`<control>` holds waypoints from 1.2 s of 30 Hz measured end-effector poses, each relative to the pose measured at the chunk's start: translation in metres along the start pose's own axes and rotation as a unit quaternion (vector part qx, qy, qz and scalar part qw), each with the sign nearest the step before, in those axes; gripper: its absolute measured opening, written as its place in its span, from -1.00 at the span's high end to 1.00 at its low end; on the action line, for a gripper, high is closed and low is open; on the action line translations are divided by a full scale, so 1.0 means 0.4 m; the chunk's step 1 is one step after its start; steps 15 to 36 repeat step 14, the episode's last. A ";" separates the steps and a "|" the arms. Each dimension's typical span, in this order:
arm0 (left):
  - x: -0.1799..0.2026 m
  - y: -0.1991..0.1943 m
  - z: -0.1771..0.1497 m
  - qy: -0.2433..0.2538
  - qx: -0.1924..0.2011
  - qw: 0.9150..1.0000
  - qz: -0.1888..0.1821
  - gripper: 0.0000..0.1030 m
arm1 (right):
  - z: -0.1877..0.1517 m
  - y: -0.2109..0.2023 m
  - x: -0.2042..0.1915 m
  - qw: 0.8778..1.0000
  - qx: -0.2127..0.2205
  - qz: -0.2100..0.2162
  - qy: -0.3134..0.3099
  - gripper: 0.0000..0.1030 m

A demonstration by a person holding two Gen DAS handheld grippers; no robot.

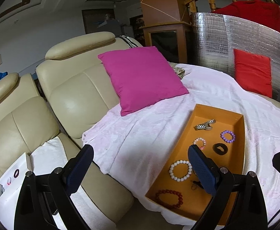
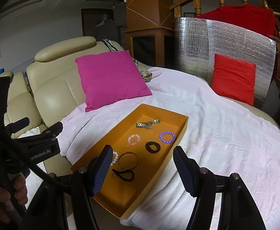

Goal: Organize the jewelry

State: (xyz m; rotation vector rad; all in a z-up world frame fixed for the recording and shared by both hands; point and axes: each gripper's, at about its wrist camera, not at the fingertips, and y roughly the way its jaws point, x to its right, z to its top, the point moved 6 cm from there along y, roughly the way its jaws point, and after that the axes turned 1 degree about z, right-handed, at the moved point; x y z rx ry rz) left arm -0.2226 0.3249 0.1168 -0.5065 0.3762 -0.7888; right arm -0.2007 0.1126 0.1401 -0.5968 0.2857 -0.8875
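Envelope (image 1: 13, 174): a white paper piece lying on the cream sofa seat at far left, with two small rings resting on it, one dark, one pale beaded; possibly set apart for sorting, which cannot be confirmed.
Left claw (image 1: 140, 164): held wide open and empty above the blanket's left edge, its right finger overlapping the tray's left wall in its own view; judged to be poised for a pick.
Pink cushion (image 2: 111, 78): propped against the sofa back, behind the tray and apart from it.
Orange tray (image 2: 182, 132): a shallow rectangular box set on the white blanket (image 2: 226, 134) near the front edge of the sofa seat; the jewelry is kept together in it, presumably so that nothing is lost in the folds.
Red bead bracelet (image 1: 168, 199): in the tray's near corner, seen only from the left wrist.
White bead bracelet (image 1: 180, 170): beside the tray's left wall, near end.
Thin bangle (image 2: 128, 160): at the tray's middle, with a black hair tie (image 2: 123, 174) just in front.
Pink-white bracelet (image 2: 133, 139): mid-tray.
Black ring piece (image 2: 152, 147): right of centre.
Metal watch (image 2: 147, 124): at the far end.
Purple bead bracelet (image 2: 167, 137): by the right wall.
Right claw (image 2: 142, 167): spread open, empty, hovering over the tray's near half.
Red cushion (image 2: 233, 78): leaning on the foil panel at far right.
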 end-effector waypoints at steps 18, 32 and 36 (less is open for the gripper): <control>0.117 -0.023 0.016 0.032 0.011 0.999 -0.038 -0.92 | 0.004 0.031 0.081 0.999 0.002 0.006 0.036 -0.34; 0.117 -0.023 0.016 0.032 0.011 0.999 -0.038 -0.92 | 0.004 0.031 0.081 0.999 0.002 0.006 0.036 -0.34; 0.117 -0.023 0.016 0.032 0.011 0.999 -0.038 -0.92 | 0.004 0.031 0.081 0.999 0.002 0.006 0.036 -0.34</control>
